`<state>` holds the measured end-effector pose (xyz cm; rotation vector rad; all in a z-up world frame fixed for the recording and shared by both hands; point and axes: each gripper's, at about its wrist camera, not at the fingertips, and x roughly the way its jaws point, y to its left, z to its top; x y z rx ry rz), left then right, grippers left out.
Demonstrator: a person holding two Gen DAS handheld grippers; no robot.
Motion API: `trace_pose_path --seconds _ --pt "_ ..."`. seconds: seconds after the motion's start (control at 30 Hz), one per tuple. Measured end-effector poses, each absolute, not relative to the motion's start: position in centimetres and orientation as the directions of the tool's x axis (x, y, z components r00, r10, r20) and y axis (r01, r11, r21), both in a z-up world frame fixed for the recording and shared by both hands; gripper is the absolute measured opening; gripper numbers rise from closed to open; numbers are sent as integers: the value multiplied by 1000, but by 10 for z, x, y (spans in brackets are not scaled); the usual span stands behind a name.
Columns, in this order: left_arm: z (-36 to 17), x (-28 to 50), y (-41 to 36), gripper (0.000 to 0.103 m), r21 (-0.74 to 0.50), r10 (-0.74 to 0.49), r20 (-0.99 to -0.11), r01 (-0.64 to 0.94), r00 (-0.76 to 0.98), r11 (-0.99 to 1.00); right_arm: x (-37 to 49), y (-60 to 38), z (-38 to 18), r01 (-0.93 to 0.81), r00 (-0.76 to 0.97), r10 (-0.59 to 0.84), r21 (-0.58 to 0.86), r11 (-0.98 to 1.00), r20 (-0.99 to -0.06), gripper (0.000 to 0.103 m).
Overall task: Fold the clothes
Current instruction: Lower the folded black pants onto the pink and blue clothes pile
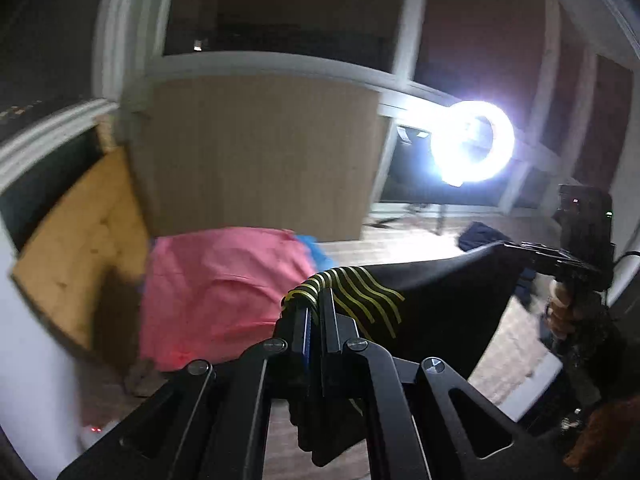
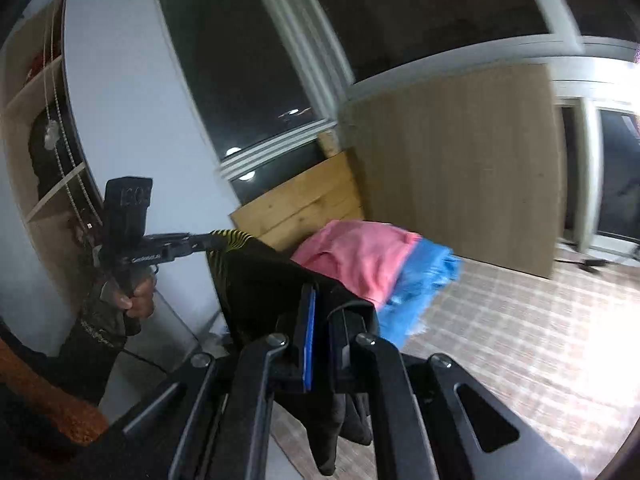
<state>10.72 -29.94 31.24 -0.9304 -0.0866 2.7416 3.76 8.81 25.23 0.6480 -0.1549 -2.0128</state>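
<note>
Dark windows (image 2: 248, 64), wood panel wall (image 1: 256, 156), tiled floor (image 2: 520, 344), ring light (image 1: 472, 142). Pink cloth (image 1: 216, 288) piled over blue cloth (image 2: 420, 284). Black garment (image 1: 436, 312) with yellow stripes stretched midair, left gripper (image 1: 316, 308) and right gripper (image 2: 322, 312) fingers each clamped on an edge.

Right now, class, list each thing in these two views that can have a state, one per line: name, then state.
left gripper: shut on the black garment
right gripper: shut on the black garment
black garment: held up, stretched between both grippers, yellow-striped part at the left one
pink garment: lying in a heap
blue garment: partly under the pink garment
ring light: switched on
</note>
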Motion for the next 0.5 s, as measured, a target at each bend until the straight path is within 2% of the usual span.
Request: trace_pose_path --seconds 0.23,0.5 --pt "322 48 -364 2 -60 127 -626 -115 -770 -992 -34 2 260 785 -333 -863 396 -477 -379 5" --pt "265 -84 -408 2 -99 129 -721 -83 -680 -992 -165 -53 210 652 -352 -804 490 -578 -480 5"
